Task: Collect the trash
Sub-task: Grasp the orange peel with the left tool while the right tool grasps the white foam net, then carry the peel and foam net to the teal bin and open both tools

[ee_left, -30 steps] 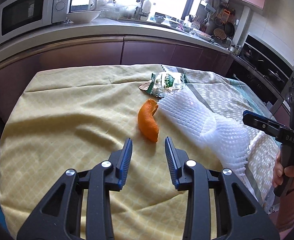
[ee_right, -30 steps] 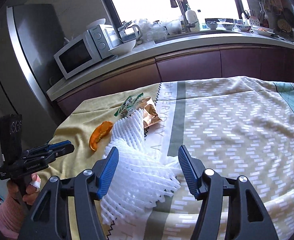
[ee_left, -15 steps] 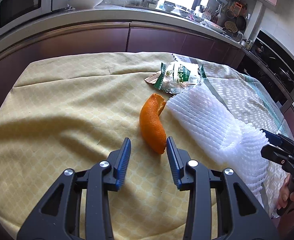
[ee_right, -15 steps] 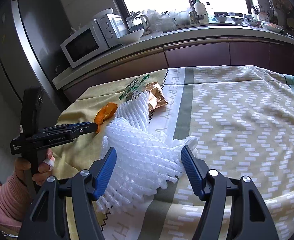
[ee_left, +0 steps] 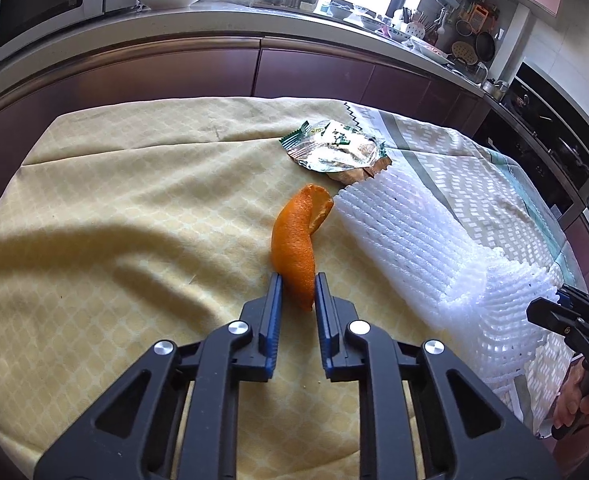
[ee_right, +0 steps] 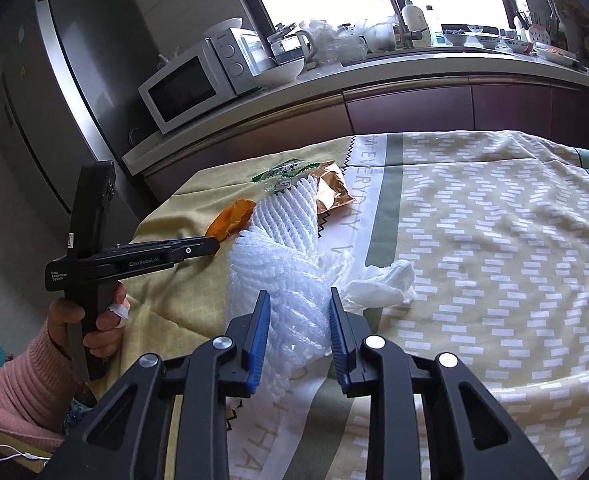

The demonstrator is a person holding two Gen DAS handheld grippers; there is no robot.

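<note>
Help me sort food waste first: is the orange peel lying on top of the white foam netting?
No: the orange peel lies on the yellow tablecloth beside the white foam netting, its near end between the left gripper jaws.

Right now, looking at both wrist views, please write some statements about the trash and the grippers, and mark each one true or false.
1. The left gripper is closed on the orange peel. True; its jaws have just been closing.
2. The right gripper holds the tissue. False: it pinches the foam net.
3. The green wrapper lies beyond the peel. True.
4. The peel lies on the counter. False: it lies on the yellow cloth.
</note>
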